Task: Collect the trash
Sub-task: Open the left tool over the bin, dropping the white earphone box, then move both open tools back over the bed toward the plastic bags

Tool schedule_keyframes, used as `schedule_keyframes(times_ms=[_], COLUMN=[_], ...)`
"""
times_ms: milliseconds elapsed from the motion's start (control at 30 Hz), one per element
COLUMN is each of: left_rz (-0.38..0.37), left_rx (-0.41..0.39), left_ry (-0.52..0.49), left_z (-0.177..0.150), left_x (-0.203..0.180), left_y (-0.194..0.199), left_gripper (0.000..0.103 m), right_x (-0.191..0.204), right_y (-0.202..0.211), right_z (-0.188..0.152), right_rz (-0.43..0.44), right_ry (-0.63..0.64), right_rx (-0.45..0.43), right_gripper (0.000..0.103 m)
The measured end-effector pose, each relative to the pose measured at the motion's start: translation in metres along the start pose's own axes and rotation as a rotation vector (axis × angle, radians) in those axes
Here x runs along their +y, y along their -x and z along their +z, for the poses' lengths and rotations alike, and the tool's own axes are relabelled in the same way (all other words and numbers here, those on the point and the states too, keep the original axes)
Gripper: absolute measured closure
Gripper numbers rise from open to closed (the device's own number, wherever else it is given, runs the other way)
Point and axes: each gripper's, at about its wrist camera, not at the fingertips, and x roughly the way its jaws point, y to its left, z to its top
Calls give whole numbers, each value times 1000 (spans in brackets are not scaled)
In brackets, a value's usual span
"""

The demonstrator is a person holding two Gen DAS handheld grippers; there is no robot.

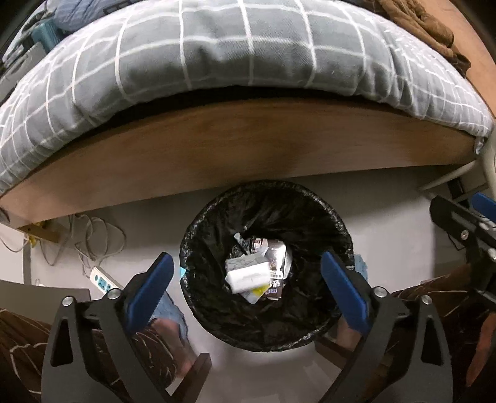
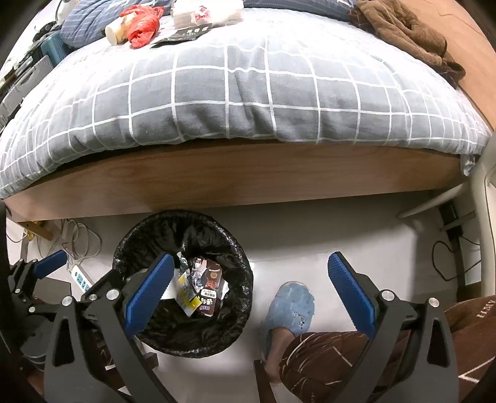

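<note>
Both grippers, left (image 1: pixel 245 276) and right (image 2: pixel 251 279), hang spread and empty. Round black-lined bin (image 1: pixel 310 217) sits below me; red crumpled plastic bag (image 2: pixel 142 23) at eleven o'clock on bed. I'd pinch its bunched middle.

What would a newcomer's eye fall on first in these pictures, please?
Probably the black-lined trash bin on the pale floor beside the wooden bed frame, with wrappers heaped at its bottom. Next, the open left claw poised empty above it. Then the red plastic bag on the grey checked duvet.
</note>
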Motion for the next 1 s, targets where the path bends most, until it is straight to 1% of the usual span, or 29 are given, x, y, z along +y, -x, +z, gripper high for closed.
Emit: schedule_keyframes(times_ms=[133, 333, 433, 600, 700, 800, 900, 1000], left_rz=[12, 11, 26, 18, 6, 9, 0, 11], left_rx=[29, 3, -30, -104, -146, -195, -234, -262], left_ry=[-10, 27, 36, 69, 89, 74, 73, 78], left_z=[-3, 3, 9, 23, 33, 43, 56, 70], left_x=[2, 11, 17, 31, 37, 38, 42, 46], left_y=[-10, -1, 9, 33, 46, 60, 72, 81], left_gripper=[6, 6, 6, 6, 6, 6, 6, 6], right_x=[4, 10, 12, 16, 18, 16, 15, 17], right_y=[-2, 1, 7, 25, 39, 57, 65, 67], right_z=[1, 7, 13, 26, 35, 43, 53, 64], right_rz=[1, 17, 27, 36, 33, 23, 28, 34], right_ry=[0, 5, 0, 16, 32, 37, 36, 44], right_rx=[0, -21, -45, -123, -187, -269, -305, -320], right_gripper=[8, 8, 8, 8, 8, 8, 8, 8])
